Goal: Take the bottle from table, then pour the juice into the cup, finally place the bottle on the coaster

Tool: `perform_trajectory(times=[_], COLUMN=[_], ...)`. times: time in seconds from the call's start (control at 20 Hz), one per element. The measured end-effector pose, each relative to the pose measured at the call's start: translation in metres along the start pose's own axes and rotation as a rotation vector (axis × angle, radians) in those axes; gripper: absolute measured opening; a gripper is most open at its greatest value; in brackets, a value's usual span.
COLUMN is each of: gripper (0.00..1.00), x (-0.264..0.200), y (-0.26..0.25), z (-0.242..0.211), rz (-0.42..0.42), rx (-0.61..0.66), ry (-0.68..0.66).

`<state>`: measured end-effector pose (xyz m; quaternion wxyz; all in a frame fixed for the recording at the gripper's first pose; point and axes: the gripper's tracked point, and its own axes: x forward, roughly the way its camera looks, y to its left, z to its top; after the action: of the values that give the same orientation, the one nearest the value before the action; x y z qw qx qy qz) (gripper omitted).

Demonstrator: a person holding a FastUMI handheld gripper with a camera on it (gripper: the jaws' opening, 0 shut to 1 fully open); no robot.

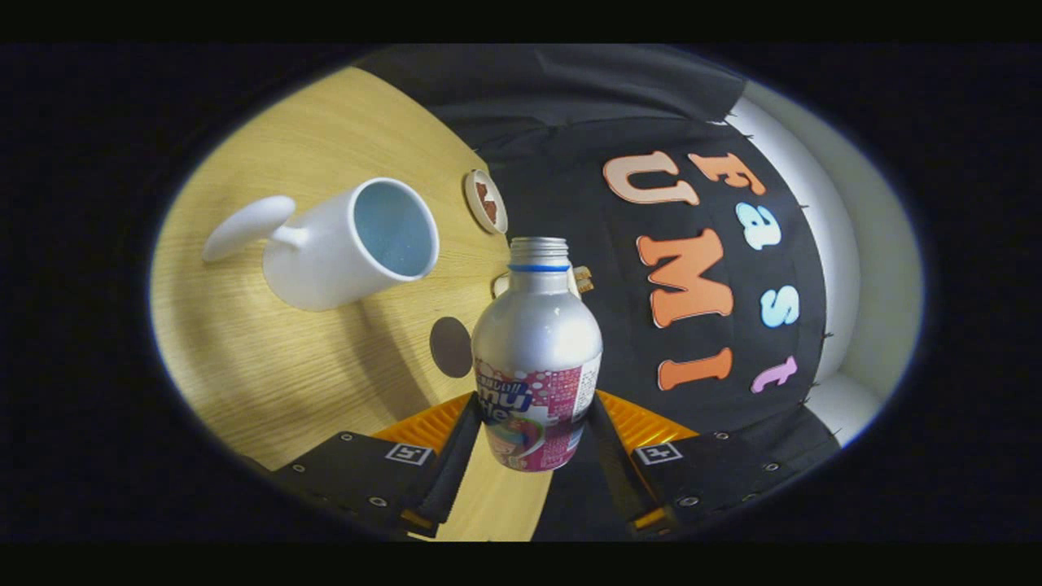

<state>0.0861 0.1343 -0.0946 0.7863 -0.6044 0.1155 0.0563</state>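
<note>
Gripping: the claw [533, 435] is closed on the lower, labelled part of the bottle, with one black finger [456, 456] pressed to each side of it.
Bottle: a silver metal bottle with a pink printed label and a blue ring under its open threaded neck [537, 350]; it stands out forward from between the fingers, lifted off the worktop, its mouth uncapped.
View: tilted, so the worktop appears to run up one side and the booth's black cloth wall up the other.
Worktop: a light wood-grain worktop [269, 366], its far edge meeting the cloth wall.
Cup: a white ceramic cup with a long handle and pale blue inside [350, 244]; it stands on the worktop, beyond the fingers and apart from the bottle's neck.
Coaster: a small round coaster with a pale rim and brown centre [486, 201], near the worktop's far edge, just past the cup.
Dark disc: a flat round dark patch [450, 347] on the worktop beside the bottle's shoulder; what it is cannot be told.
</note>
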Motion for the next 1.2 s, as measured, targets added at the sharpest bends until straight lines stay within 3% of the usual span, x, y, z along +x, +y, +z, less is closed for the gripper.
perform_trajectory(times=[0.2, 0.4, 0.95, 1.2], gripper=[0.76, 0.76, 0.76, 0.76], x=[0.004, 0.013, 0.069, 0.097], y=[0.001, 0.01, -0.006, -0.003], z=[-0.002, -0.005, 0.011, 0.017], rz=[0.037, 0.126, 0.215, 0.241], rx=[0.175, 0.392, 0.911, 1.043], ry=[-0.006, -0.023, -0.081, -0.093])
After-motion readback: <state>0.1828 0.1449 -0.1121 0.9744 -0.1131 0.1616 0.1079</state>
